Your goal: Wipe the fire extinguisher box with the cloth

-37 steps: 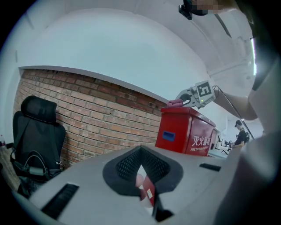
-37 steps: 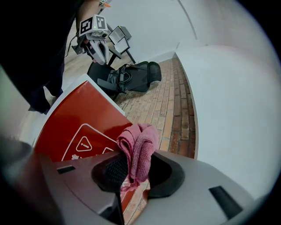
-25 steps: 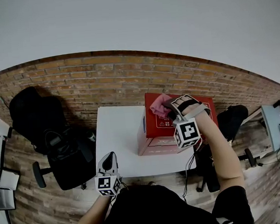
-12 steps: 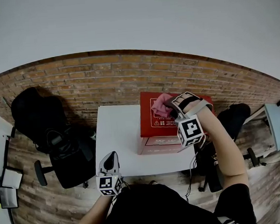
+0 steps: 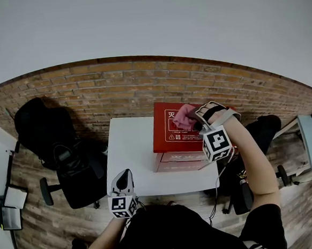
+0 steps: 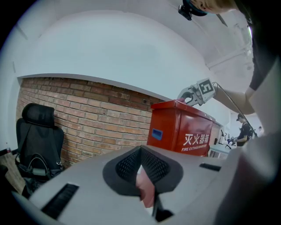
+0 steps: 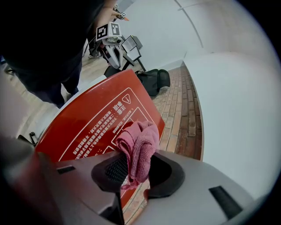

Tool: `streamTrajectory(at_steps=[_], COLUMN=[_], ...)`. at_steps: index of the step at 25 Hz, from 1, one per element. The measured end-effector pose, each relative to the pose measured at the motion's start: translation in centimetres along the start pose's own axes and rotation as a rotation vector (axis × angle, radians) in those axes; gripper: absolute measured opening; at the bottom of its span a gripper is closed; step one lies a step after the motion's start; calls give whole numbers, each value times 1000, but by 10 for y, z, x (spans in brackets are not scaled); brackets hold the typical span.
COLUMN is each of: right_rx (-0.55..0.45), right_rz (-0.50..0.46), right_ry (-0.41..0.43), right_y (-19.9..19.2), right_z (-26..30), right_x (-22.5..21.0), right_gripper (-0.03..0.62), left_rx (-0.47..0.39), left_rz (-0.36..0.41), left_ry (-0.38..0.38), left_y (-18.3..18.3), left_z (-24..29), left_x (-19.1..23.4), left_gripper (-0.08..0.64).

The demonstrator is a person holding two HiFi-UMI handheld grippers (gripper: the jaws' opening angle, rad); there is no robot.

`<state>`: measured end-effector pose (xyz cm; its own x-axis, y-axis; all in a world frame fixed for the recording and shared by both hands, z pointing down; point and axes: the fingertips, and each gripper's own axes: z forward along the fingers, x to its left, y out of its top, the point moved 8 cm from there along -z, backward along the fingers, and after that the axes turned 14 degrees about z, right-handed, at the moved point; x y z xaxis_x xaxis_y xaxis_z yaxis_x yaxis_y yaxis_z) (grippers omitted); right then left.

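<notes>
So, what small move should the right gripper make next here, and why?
Probably sweep the pink knitted cloth toward the near edge of the red metal fire extinguisher box: the right gripper holds it at the lid's far part, leaving most of the lid uncovered.

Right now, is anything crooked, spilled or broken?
Nothing stands out. The red fire extinguisher box stands upright on the white table. No dents or spills show. The right gripper holds the bunched pink cloth against the box's top.
</notes>
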<state>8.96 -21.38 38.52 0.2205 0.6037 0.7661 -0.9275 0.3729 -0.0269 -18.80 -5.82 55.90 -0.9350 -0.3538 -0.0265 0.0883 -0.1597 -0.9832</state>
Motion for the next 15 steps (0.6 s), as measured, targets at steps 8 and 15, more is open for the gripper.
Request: streamTrajectory(at_steps=[8,15], right_rx=[5,17], right_rz=[16,32], right_ry=[25,35], right_y=[-20,-37], right_z=[-7,-14], right_x=[4,9], right_gripper=[107,108], left_rx=[0,4], left_rz=[2,2], left_ry=[-2,-12], left_y=[1,-1], left_z=[5,12], left_x=[-11,-20], left_gripper=[18,18])
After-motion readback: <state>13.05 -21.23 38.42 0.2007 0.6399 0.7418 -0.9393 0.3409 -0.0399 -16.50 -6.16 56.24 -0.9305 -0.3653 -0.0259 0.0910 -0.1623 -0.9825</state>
